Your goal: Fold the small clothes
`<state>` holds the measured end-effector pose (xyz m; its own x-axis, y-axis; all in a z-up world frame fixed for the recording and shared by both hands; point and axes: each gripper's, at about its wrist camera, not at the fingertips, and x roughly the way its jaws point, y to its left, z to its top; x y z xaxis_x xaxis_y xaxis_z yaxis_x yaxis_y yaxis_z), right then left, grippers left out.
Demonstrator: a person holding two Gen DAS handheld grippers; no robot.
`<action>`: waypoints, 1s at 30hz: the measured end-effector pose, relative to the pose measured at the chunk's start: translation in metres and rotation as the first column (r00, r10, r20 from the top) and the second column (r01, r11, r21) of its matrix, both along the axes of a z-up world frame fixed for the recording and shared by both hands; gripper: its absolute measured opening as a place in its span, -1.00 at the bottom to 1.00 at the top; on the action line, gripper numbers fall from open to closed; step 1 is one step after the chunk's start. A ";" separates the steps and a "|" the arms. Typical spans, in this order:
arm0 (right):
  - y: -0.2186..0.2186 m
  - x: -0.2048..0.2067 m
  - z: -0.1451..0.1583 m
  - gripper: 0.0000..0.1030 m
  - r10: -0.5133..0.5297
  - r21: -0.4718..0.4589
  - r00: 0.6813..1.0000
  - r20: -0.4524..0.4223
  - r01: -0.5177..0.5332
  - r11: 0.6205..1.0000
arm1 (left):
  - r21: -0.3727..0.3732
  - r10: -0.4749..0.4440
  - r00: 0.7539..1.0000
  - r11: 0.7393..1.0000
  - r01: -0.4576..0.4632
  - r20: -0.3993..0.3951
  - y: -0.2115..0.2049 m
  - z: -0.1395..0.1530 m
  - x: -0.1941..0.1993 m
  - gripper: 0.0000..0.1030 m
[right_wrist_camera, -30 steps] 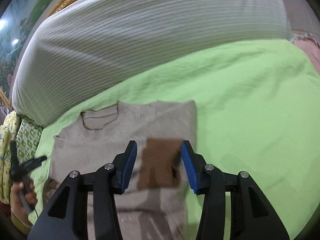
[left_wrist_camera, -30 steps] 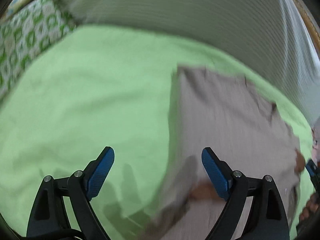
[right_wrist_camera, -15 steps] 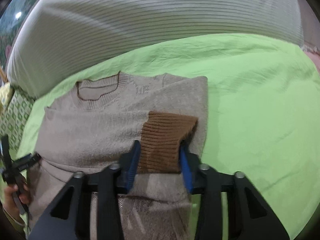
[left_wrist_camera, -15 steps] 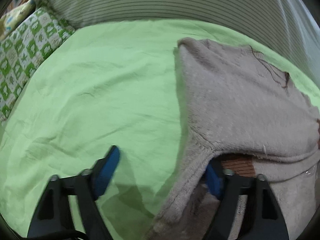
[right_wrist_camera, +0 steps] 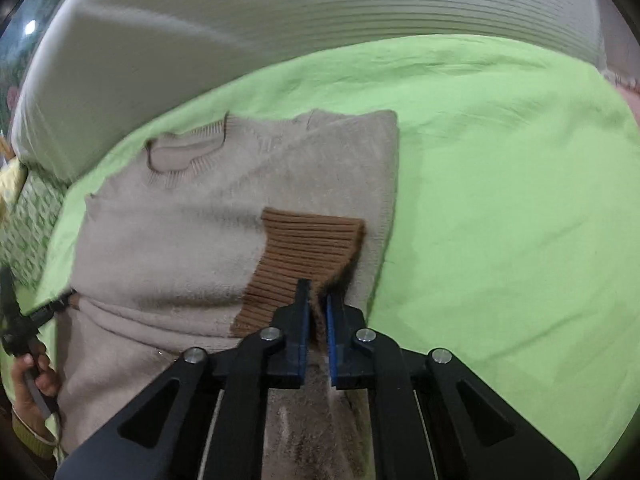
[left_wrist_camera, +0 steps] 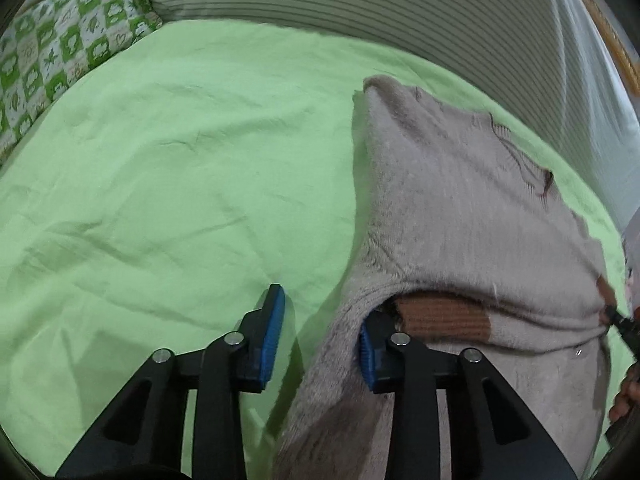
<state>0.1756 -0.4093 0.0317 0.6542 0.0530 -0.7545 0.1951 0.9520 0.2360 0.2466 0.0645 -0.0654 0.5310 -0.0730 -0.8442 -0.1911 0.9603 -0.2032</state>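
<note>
A beige knitted sweater (left_wrist_camera: 460, 200) lies on the green sheet, collar (right_wrist_camera: 184, 156) at the far side, both sleeves folded across its chest. In the left wrist view my left gripper (left_wrist_camera: 320, 340) straddles the sweater's left edge. Its jaws are closing: the right pad (left_wrist_camera: 366, 350) is tucked against the fabric under the folded sleeve, while the left pad (left_wrist_camera: 272, 332) stands on bare sheet. In the right wrist view my right gripper (right_wrist_camera: 316, 292) pinches the brown ribbed cuff (right_wrist_camera: 304, 248) near the sweater's right side, its jaws easing slightly apart but still pressing the knit.
The green sheet (left_wrist_camera: 160, 160) spreads wide to the left and right of the sweater. A striped bolster (left_wrist_camera: 360, 8) runs along the far side, a green checked pillow (left_wrist_camera: 60, 40) lies at the far left. A hand (right_wrist_camera: 32, 372) holds the other gripper's handle.
My left gripper sank to the sweater's left edge and its jaws narrowed a lot. My right gripper dropped onto the brown cuff and shut on it, bunching the knit.
</note>
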 end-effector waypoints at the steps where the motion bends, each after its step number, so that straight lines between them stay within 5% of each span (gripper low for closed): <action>1: -0.001 -0.005 0.003 -0.72 -0.020 0.015 1.000 0.009 0.020 1.000 | 0.010 -0.002 1.000 1.000 0.002 -0.002 0.001 0.002 0.000 -0.19; 7: 0.007 -0.052 0.019 -0.31 -0.064 0.005 0.995 0.073 0.064 0.998 | 0.015 -0.028 0.999 0.999 0.029 -0.041 0.002 0.010 -0.045 0.10; 21: 0.038 -0.152 -0.017 -0.30 -0.078 -0.011 0.996 -0.030 0.078 0.997 | -0.065 -0.029 0.994 0.998 0.022 -0.109 -0.002 0.000 -0.171 0.58; 30: 0.057 -0.218 -0.031 -0.29 -0.041 0.144 0.999 -0.032 0.046 0.989 | -0.071 -0.091 0.988 0.994 0.083 -0.122 -0.014 0.001 -0.240 0.62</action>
<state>-0.0421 -0.3518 0.0009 0.6361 0.1348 -0.7598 0.2443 0.8988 0.3639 0.0069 0.0504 -0.0643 0.4106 -0.1717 -0.8955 -0.1352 0.9598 -0.2460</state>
